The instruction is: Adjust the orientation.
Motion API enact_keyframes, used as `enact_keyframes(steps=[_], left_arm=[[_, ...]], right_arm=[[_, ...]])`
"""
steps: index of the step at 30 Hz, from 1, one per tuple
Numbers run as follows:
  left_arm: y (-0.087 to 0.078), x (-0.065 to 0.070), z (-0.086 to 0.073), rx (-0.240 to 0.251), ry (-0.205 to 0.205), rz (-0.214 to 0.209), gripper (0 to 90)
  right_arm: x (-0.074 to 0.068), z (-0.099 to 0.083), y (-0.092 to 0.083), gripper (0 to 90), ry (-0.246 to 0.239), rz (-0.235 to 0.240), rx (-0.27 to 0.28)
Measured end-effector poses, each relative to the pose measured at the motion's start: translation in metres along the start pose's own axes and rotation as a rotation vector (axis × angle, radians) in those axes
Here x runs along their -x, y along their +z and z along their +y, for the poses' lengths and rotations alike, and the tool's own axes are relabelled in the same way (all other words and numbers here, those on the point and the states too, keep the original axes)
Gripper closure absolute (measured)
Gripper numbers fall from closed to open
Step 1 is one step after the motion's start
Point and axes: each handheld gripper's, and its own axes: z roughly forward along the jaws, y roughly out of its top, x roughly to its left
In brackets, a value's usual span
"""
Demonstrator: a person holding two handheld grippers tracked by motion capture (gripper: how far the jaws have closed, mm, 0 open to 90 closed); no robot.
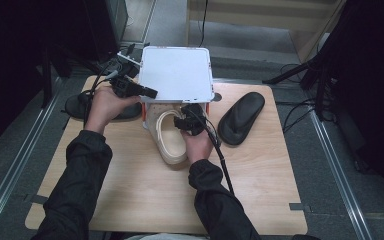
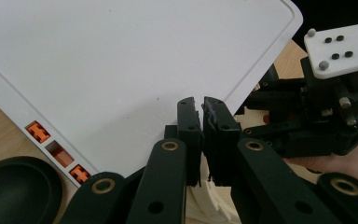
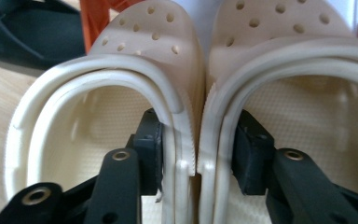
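Jaws of the right gripper (image 3: 196, 158) straddling the touching inner walls of two cream clogs (image 3: 186, 107), one jaw inside each shoe; pads close beside those walls, firm pressing not clear enough to tell. Both clogs side by side, toes pointing away from the camera that rides on the gripper, perforated uppers and heel straps raised. From above, cream pair (image 1: 167, 137) lying on the table (image 1: 145, 195) just in front of a white lidded box (image 1: 177, 72), toes tucked under its near edge, right gripper (image 1: 189, 120) lowered into the shoe openings from the near side.

Further out: jaws of the left gripper (image 2: 202, 135) pressed together with nothing between them, tips hovering at the near corner of the white box lid (image 2: 135, 56), a bit of cream clog visible below. Same left gripper (image 1: 145, 91) seen from above at the box's left edge, held level. Orange latches (image 2: 38, 132) along the box side.

Black sandal (image 1: 241, 117) lying sole-up-looking and slanted on the table to the right of the clogs, apart from them. Second black sandal (image 1: 82, 105) at the table's left edge, partly behind the left hand (image 1: 107, 102). Dark sleeves entering from the bottom of the high view.
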Motion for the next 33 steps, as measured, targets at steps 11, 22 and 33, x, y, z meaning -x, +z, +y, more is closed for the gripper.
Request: enact_keyframes(steps=[11, 22, 33], left_arm=[[0.000, -0.001, 0.000, 0.004, -0.006, -0.009, 85.7], [0.000, -0.002, 0.000, 0.004, -0.019, -0.011, 85.8], [0.000, -0.002, 0.000, 0.005, -0.023, -0.012, 85.6]], right_arm=[[-0.001, 0.000, -0.005, 48.2, -0.008, 0.006, 0.005], [0.004, -0.009, -0.034, 50.3, -0.015, 0.053, 0.003], [0.006, -0.032, -0.076, 56.0, -0.042, 0.130, 0.022]])
